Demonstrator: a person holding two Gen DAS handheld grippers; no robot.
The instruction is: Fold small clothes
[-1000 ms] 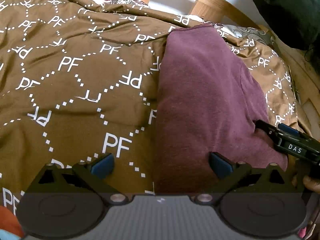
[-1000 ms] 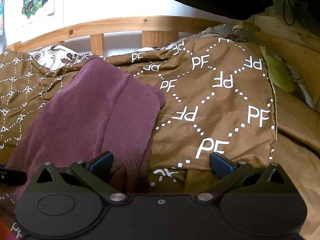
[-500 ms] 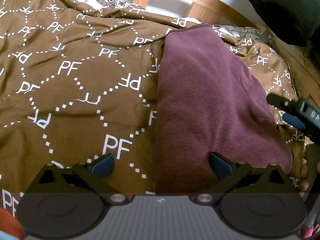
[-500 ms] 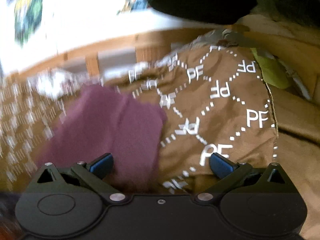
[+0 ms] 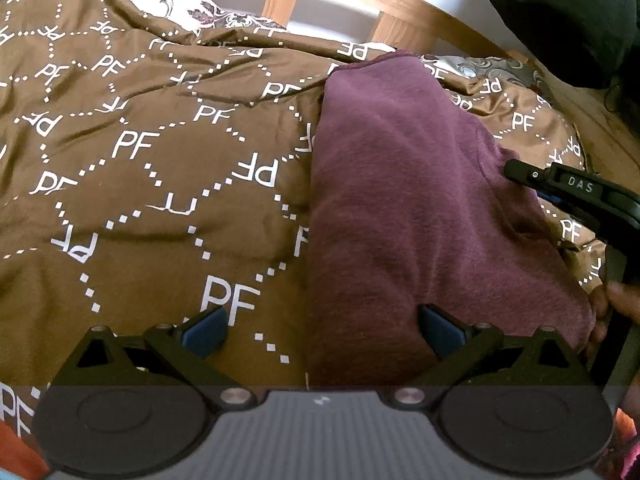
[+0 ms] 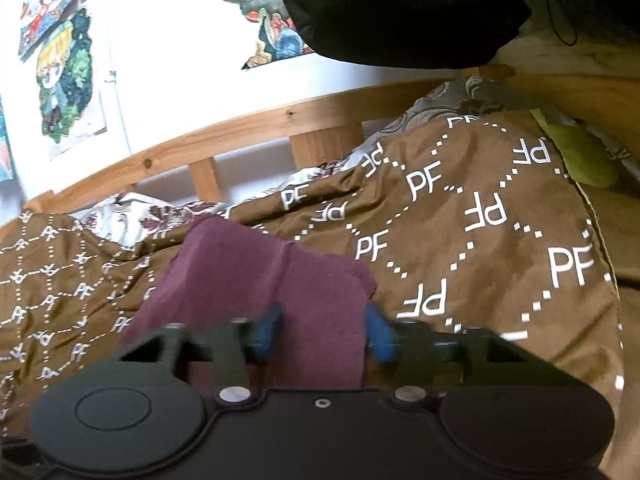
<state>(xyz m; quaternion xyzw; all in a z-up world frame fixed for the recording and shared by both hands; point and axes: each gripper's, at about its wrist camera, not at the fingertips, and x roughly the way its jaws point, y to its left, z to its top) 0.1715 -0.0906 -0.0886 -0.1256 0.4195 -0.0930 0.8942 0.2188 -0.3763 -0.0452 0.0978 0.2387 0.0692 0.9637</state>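
A maroon garment (image 5: 420, 208) lies folded lengthwise on the brown quilt (image 5: 140, 184). My left gripper (image 5: 320, 328) hovers open over the garment's near left edge, with its left pad above the quilt and its right pad above the cloth. My right gripper (image 6: 322, 334) is at the garment's right side and its jaws are closing. The right flap of the maroon garment (image 6: 320, 304) lies between the blurred blue pads, which are still a little apart. Seen from the left wrist, the right gripper (image 5: 528, 184) reaches in from the right edge at the flap.
The wooden headboard (image 6: 240, 128) and a patterned pillow (image 6: 132, 216) lie beyond the garment. A dark bundle (image 6: 400, 8) hangs at the top right and a green item (image 6: 580, 152) sits at the quilt's right edge. A hand (image 5: 620, 300) holds the right gripper.
The right gripper's jaws have swung from wide apart to close together around the garment's right flap, and its view has rolled and tilted up. The left gripper stays in place.
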